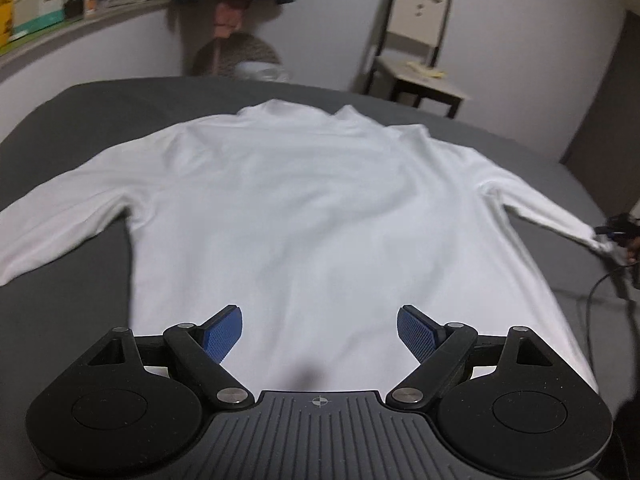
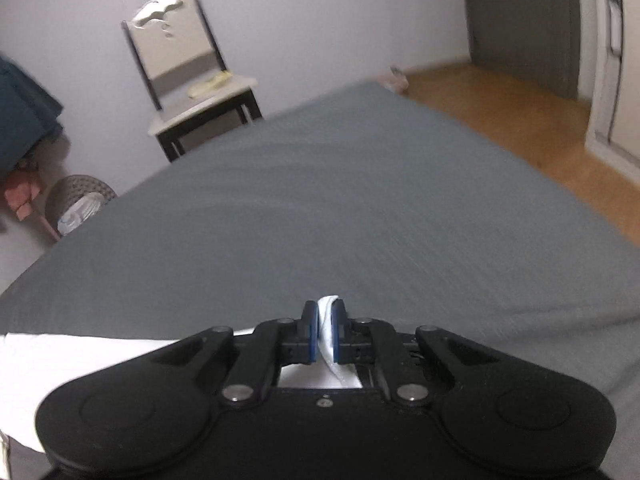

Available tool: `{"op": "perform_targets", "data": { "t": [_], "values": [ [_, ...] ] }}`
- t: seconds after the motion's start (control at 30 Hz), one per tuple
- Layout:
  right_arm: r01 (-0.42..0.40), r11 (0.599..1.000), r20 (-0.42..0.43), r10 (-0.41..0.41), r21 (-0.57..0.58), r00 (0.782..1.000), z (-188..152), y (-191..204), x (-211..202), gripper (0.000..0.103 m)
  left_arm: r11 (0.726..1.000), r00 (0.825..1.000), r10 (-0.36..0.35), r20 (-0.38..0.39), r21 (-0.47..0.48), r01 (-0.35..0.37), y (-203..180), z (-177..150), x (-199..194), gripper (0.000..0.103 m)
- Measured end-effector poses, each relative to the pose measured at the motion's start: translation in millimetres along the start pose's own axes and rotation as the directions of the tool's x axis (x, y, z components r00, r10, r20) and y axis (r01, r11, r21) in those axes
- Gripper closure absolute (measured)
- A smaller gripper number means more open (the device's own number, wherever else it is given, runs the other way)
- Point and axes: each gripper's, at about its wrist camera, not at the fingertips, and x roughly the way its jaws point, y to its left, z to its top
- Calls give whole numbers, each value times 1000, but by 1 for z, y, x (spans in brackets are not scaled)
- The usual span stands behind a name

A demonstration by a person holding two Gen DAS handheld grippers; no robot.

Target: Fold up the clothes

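Observation:
A white long-sleeved shirt (image 1: 312,216) lies spread flat on a grey bed (image 1: 72,312), collar at the far end, both sleeves stretched out to the sides. My left gripper (image 1: 320,330) hovers open over the shirt's near hem, nothing between its blue pads (image 1: 224,334). At the far right of the left wrist view, the right gripper (image 1: 614,236) pinches the cuff of the right sleeve. In the right wrist view my right gripper (image 2: 325,322) is shut on that white cuff (image 2: 329,334), and the sleeve (image 2: 64,360) trails off to the lower left.
A chair (image 1: 420,48) with a pale seat stands against the wall beyond the bed. A round woven basket (image 1: 240,56) sits on the floor by the wall. Bare grey bed (image 2: 360,208) stretches ahead of the right gripper, with wooden floor (image 2: 520,120) to its right. A black cable (image 1: 596,292) hangs at right.

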Motion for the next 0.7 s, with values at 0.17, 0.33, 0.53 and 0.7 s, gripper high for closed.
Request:
{"op": "perform_targets", "data": {
  "t": [0.17,0.33,0.53,0.7],
  "values": [
    [-267,963,143,267,-22,953,7,79,-85,97,999,999,42,19,9,-42,17,7,-16,17],
    [-629,766,101,642,-132,760,-33,219,-198,97,999,997,42,72,21,-44,35,7,-53,17],
    [-841,524,-227,810,-135,541,-190,370,-239,97,998,993,68,99,-1,-68,77,-10,-96,17],
    [-821,564,-428,722,-91,543,-314,418,-206,97,996,994,88,71,-36,-86,120,-36,-111,17]
  ]
}}
